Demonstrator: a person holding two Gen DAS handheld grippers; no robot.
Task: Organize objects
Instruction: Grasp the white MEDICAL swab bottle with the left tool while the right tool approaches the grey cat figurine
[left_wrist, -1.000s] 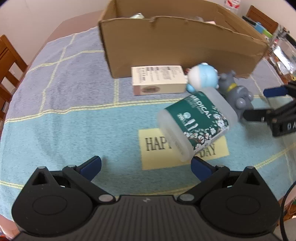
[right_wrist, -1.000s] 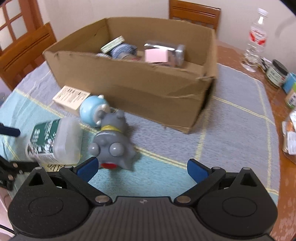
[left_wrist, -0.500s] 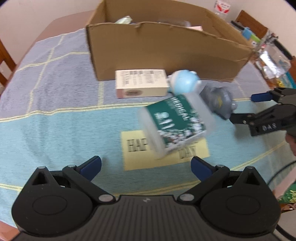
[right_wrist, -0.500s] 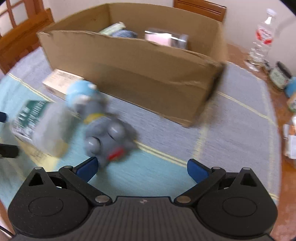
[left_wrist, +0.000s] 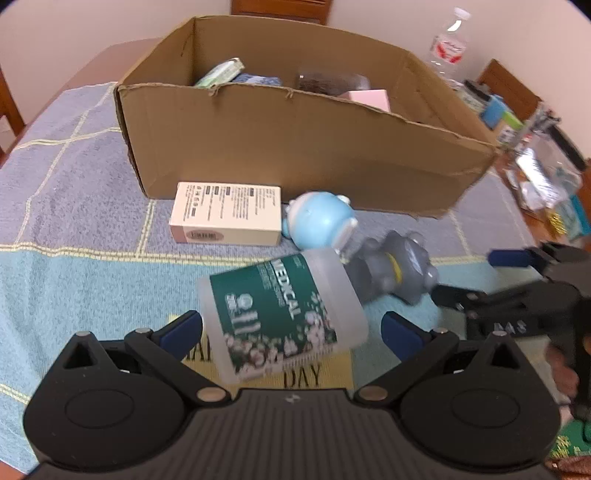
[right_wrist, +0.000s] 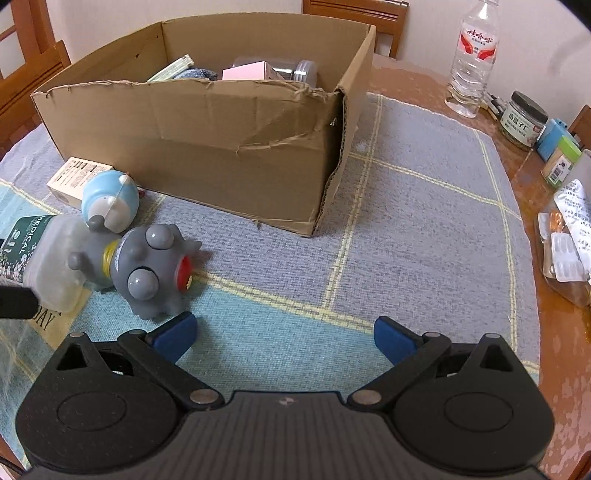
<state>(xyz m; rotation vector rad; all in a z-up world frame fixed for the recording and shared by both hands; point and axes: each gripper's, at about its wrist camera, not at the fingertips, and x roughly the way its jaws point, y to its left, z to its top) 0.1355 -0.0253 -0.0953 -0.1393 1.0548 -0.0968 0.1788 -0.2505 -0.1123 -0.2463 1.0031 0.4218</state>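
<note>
The left tongs (left_wrist: 291, 326) are spread wide, with the lying green-labelled tub (left_wrist: 282, 315) between their blue tips; whether either tip touches it, I cannot tell. The tub rests on its side across a yellow card (left_wrist: 295, 373) on the cloth-covered surface (left_wrist: 74, 258). The right tongs (right_wrist: 284, 334) are likewise spread and hold nothing, low over the cloth just beside the grey toy (right_wrist: 147, 267), which lies on its side against the tub's cap end. Behind these sit a blue round toy (left_wrist: 319, 223) and a small white carton (left_wrist: 225, 218), close to the front wall of the open cardboard box (right_wrist: 207, 140). Beyond the box stands a clear water bottle (right_wrist: 472, 59)
</note>
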